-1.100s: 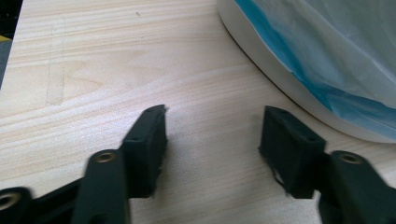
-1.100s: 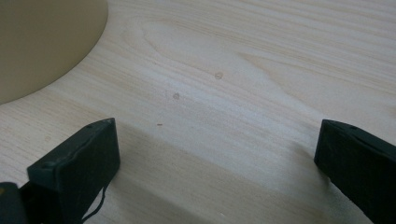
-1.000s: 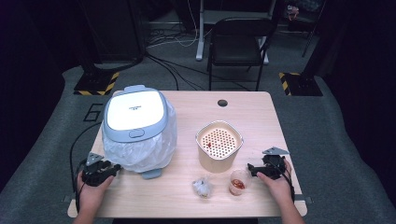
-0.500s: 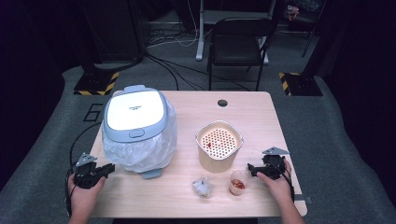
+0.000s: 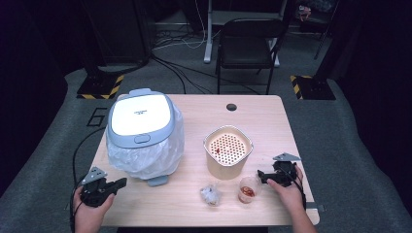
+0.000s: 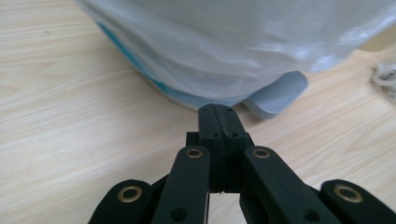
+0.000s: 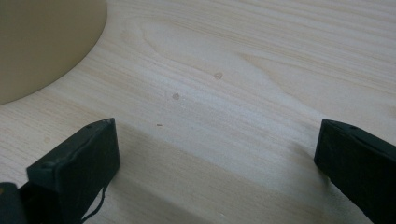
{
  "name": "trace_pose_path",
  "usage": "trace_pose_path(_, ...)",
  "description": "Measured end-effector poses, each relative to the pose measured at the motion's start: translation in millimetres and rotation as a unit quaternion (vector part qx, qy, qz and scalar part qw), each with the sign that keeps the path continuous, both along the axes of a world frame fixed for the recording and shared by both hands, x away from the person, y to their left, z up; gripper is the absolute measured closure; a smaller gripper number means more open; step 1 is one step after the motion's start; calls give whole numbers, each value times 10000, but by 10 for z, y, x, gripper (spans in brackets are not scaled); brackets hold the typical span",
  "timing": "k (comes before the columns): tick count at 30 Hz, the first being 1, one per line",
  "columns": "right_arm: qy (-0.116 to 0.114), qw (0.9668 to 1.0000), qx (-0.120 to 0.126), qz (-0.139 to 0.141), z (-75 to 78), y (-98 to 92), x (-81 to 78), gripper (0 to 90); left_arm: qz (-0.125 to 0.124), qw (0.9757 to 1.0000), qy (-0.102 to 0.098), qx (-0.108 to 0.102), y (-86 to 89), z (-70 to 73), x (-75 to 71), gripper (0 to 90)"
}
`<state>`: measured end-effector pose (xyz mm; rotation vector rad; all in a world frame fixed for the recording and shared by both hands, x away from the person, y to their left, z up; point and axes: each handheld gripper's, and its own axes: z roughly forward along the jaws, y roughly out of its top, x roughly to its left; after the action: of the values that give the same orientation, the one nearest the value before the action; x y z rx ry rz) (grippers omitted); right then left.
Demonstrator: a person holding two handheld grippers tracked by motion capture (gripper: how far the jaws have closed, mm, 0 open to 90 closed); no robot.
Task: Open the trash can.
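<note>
Plastic-wrapped cooker (image 5: 145, 141) is untouched by the left tongs (image 5: 120, 182), just closed on nothing; right tongs (image 5: 260, 175) are held apart; handling seems unstarted.

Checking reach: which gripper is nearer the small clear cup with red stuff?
Right. The right gripper sits just right of the small clear cup, jaws open. The left gripper is across the table, by the bagged bin, jaws shut.
</note>
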<state>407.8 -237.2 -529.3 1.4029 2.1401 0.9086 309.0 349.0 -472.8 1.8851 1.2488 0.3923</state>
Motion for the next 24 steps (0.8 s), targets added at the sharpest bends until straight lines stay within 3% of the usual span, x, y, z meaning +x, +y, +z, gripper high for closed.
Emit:
trace_pose_path(5, -1, 10000, -1, 2, 0, 0, 0, 0, -167, 9998, -60, -59, -129, 16, -23, 900)
trace_pose_path(9, 0, 10000, -1, 2, 0, 0, 0, 0, -369, 9993, -90, -9, -256, 21, -18, 900)
trace_pose_path(16, 1, 10000, -1, 1, 0, 0, 0, 0, -507, 9984, -244, 63, -451, 13, 0, 900)
trace_pose_path(24, 0, 10000, 0, 2, 0, 0, 0, 0, -682, 9966, -325, 333, -629, 7, 41, 900)
